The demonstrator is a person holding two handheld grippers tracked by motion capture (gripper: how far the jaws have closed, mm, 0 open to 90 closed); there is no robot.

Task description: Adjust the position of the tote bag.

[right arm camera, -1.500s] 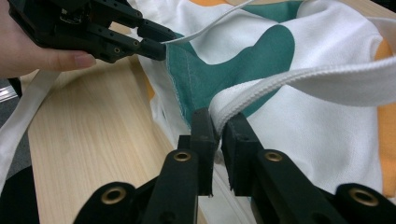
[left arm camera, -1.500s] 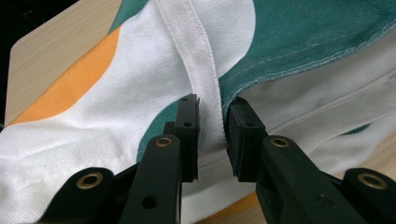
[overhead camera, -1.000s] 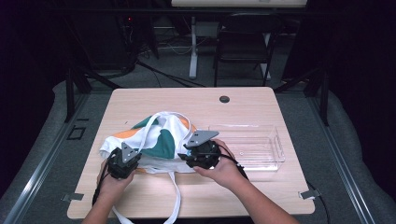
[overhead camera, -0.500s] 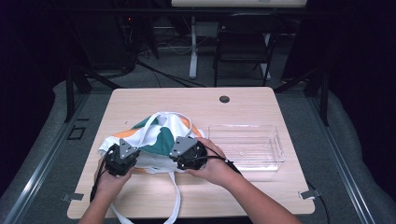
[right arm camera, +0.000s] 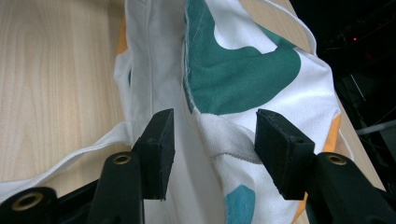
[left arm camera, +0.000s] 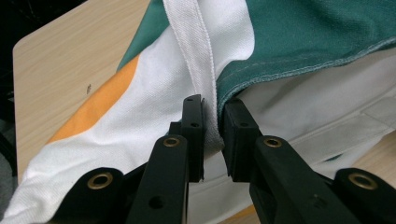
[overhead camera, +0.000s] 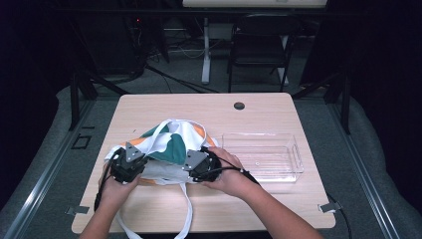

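Near the tabletop's front-left corner, the left gripper (left arm camera: 212, 135) clamps the tote bag (overhead camera: 169, 149) strap, while the right gripper (right arm camera: 212, 154) spreads wide over its rim.

A clear plastic tray (overhead camera: 263, 155) is lying on the right half of the wooden table (overhead camera: 199, 110), its long side running across the frame. A small dark round grommet (overhead camera: 239, 105) is sitting in the tabletop near the far edge, right of centre. Beyond the table, in the upper middle of the frame, a black chair (overhead camera: 259, 47) is standing in the dark, with a white post (overhead camera: 206, 50) just to its left and cables (overhead camera: 169, 74) trailing over the grey floor.
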